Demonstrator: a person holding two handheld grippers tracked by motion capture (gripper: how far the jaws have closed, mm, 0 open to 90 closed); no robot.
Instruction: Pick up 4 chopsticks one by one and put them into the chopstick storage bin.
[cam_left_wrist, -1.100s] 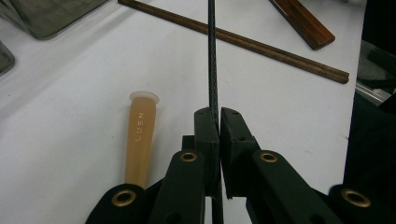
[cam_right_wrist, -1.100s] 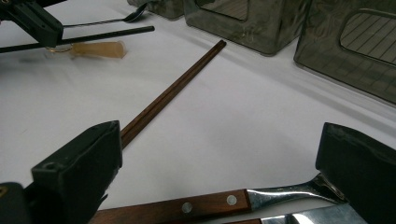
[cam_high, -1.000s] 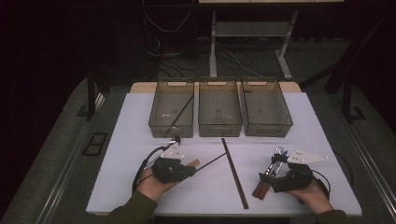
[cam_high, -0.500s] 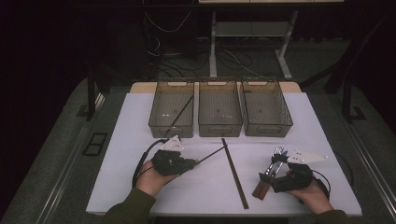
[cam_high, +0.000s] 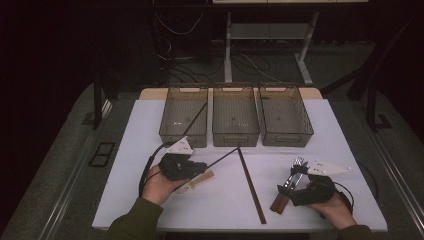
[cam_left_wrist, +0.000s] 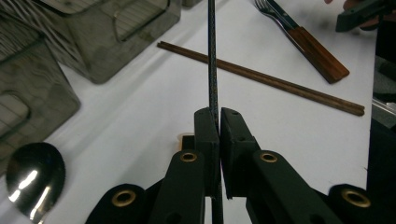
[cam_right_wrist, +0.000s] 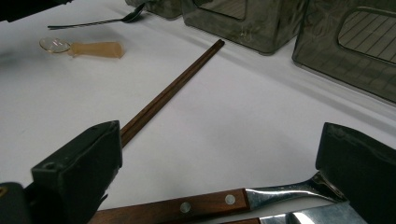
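Observation:
My left gripper (cam_high: 202, 166) (cam_left_wrist: 218, 126) is shut on a thin dark speckled utensil (cam_high: 222, 156) (cam_left_wrist: 212, 60) that points toward the middle bin (cam_high: 235, 135). Its far end looks like a small bowl (cam_right_wrist: 135, 11) in the right gripper view. Under that gripper lies a tan-handled spoon (cam_high: 200, 179) (cam_right_wrist: 95, 49), bowl (cam_left_wrist: 32, 177) shining. A pair of brown chopsticks (cam_high: 251, 185) (cam_left_wrist: 261, 77) (cam_right_wrist: 168, 93) lies on the white table. My right gripper (cam_high: 291, 182) (cam_right_wrist: 219, 186) stands open, one jaw on either side of a wood-handled fork (cam_high: 296, 164) (cam_right_wrist: 210, 203) and a knife beside it.
Three smoky plastic bins (cam_high: 285, 135) stand in a row at the back of the table (cam_high: 150, 130). The left bin (cam_high: 172, 132) holds a thin dark stick (cam_high: 196, 117) leaning on its wall. The table's front edge runs close to both hands.
My left gripper has moved a little away from the person with the thin utensil, whose tip swung toward the bins, uncovering the tan-handled spoon. The right gripper has stayed put.

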